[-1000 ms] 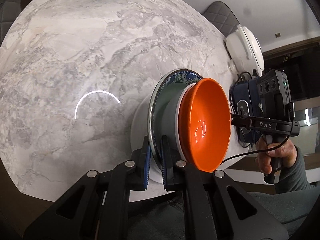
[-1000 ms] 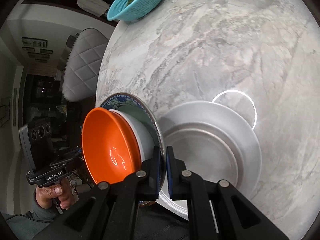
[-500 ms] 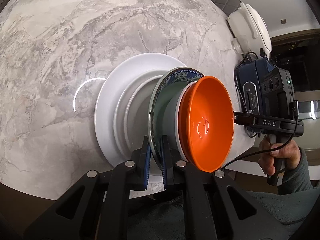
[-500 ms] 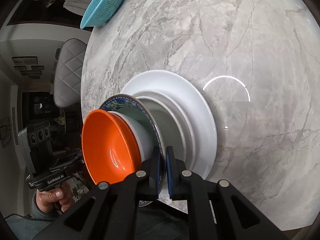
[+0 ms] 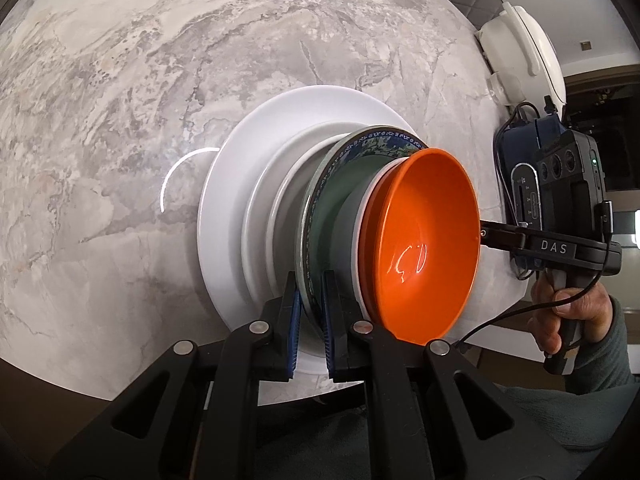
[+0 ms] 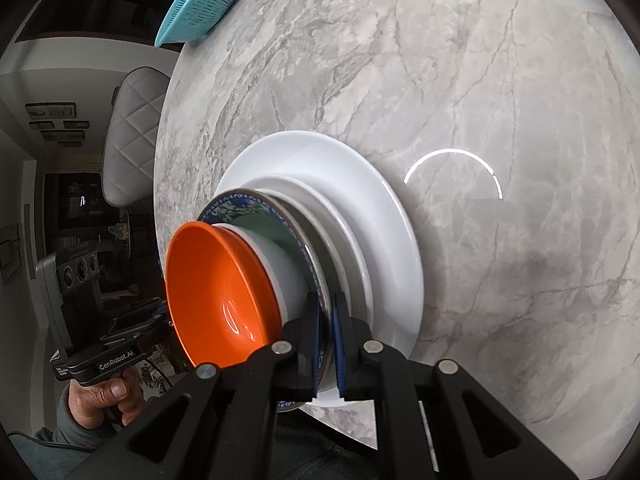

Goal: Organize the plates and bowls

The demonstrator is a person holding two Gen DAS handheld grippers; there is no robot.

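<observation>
Both grippers are shut on opposite rims of a blue-patterned plate [image 5: 374, 142] [image 6: 240, 208]. It carries a white bowl [image 5: 354, 220] [image 6: 276, 264] with an orange bowl [image 5: 424, 240] [image 6: 216, 292] nested in it. My left gripper [image 5: 310, 320] clamps the near rim in the left wrist view; my right gripper [image 6: 326, 344] clamps the near rim in the right wrist view. The stack sits just over a large white plate [image 5: 240, 184] [image 6: 360, 184] with a smaller white plate [image 5: 280, 176] [image 6: 340, 232] on it, on the marble table [image 5: 120, 80] [image 6: 480, 60]. I cannot tell whether they touch.
A turquoise colander [image 6: 200, 4] sits at the table's far edge. A white lidded pot [image 5: 528, 44] and a dark blue device with cables [image 5: 524, 196] stand at the right edge. Grey quilted chairs [image 6: 128, 132] stand beside the table.
The held stack has moved over the white plates and come down close to them. Both grippers stay shut on the patterned plate.
</observation>
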